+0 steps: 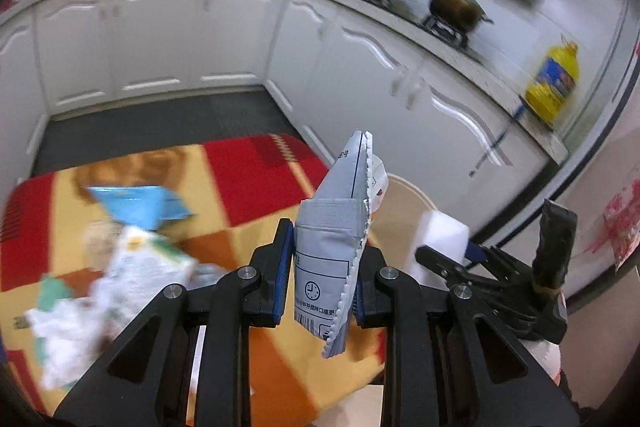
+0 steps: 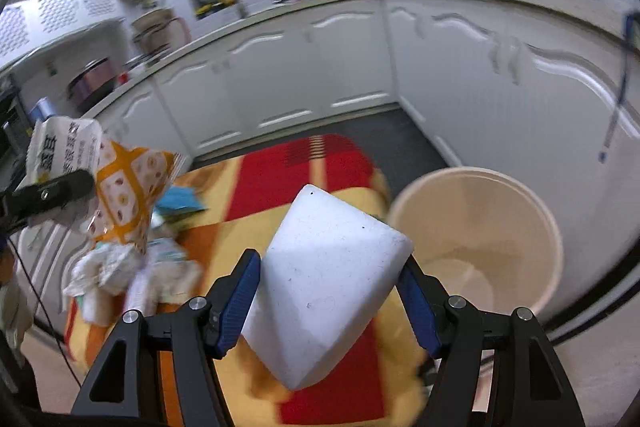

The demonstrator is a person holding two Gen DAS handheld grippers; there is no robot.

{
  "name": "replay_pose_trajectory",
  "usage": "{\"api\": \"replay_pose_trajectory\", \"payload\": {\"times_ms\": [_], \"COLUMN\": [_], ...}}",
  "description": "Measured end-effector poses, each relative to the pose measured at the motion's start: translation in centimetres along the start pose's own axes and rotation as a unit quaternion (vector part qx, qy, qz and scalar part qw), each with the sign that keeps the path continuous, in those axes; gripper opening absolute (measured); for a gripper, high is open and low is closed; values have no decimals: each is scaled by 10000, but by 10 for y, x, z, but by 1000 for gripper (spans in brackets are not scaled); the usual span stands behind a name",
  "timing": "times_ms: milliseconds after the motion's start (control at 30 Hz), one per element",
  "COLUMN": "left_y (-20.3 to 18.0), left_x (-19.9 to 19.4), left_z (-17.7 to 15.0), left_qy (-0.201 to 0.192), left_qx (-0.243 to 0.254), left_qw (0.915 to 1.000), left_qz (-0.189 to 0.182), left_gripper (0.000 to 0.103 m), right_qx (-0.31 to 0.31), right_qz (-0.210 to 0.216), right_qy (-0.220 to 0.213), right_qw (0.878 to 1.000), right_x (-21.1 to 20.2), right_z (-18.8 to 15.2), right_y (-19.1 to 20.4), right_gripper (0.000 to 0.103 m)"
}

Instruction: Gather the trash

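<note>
My left gripper point(image 1: 322, 267) is shut on a grey foil wrapper point(image 1: 334, 247) and holds it upright above the table. My right gripper point(image 2: 330, 291) is shut on a white foam block point(image 2: 324, 287), above the table's right edge beside the beige bin point(image 2: 480, 239). In the left wrist view the right gripper point(image 1: 460, 263) with the foam block point(image 1: 438, 243) is at the right, over the bin point(image 1: 404, 203). In the right wrist view the left gripper point(image 2: 52, 195) shows at the left with the wrapper's orange and white side point(image 2: 120, 195).
A table with a red, yellow and orange cloth point(image 1: 256, 171) carries crumpled white tissues point(image 1: 100, 291) and a blue packet point(image 1: 140, 205). White kitchen cabinets point(image 1: 200, 39) run behind, with pots point(image 1: 456, 3) and a yellow oil bottle point(image 1: 554, 83) on the counter.
</note>
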State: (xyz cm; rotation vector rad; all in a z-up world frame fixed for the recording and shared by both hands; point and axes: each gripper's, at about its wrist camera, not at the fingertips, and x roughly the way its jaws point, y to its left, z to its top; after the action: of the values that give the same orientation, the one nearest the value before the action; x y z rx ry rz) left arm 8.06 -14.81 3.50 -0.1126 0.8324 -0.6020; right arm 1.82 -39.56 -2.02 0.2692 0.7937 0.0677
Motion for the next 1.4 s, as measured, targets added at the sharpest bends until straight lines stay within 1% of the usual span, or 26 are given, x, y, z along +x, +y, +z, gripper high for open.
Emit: {"api": "replay_pose_trajectory", "payload": {"times_ms": [100,167,267,367,633,733,767,800,867,1067,1200,1400], "left_y": [-27,-44,-58,-67,-78,-77,-75,-74,-72,-76,-76,-70], "left_x": [31,52,85,108,170,191,196,200,203,190,174,155], "left_z": [1,5,10,14,20,17,16,15,13,11,9,3], "left_qy": [219,292,459,530,718,797,821,844,885,810,658,502], "left_qx": [111,198,126,110,-176,-303,-346,-400,-443,-256,-114,-24], "left_qw": [9997,9994,9989,9985,9972,9963,9959,9955,9949,9964,9977,9983], "left_qz": [-53,-11,-35,-3,-72,-108,-130,-155,-169,-70,84,304], "left_gripper": [22,22,22,22,24,37,44,49,50,50,50,50], "right_qx": [201,267,413,538,809,890,928,957,987,1051,1059,1032], "right_qz": [-268,-433,-616,-752,-877,-932,-959,-978,-1008,-1034,-1040,-968], "right_qy": [34,73,163,262,490,484,461,451,464,470,451,393], "right_qw": [9994,9987,9971,9954,9916,9905,9900,9896,9889,9879,9879,9892], "right_x": [4,6,16,28,58,64,65,66,68,69,66,57], "right_z": [4,5,5,5,4,-1,-1,-1,-3,-6,-7,-10], "right_y": [-34,-51,-76,-98,-133,-141,-144,-147,-151,-153,-150,-139], "right_gripper": [66,66,66,67,68,71,72,73,73,73,79,79]}}
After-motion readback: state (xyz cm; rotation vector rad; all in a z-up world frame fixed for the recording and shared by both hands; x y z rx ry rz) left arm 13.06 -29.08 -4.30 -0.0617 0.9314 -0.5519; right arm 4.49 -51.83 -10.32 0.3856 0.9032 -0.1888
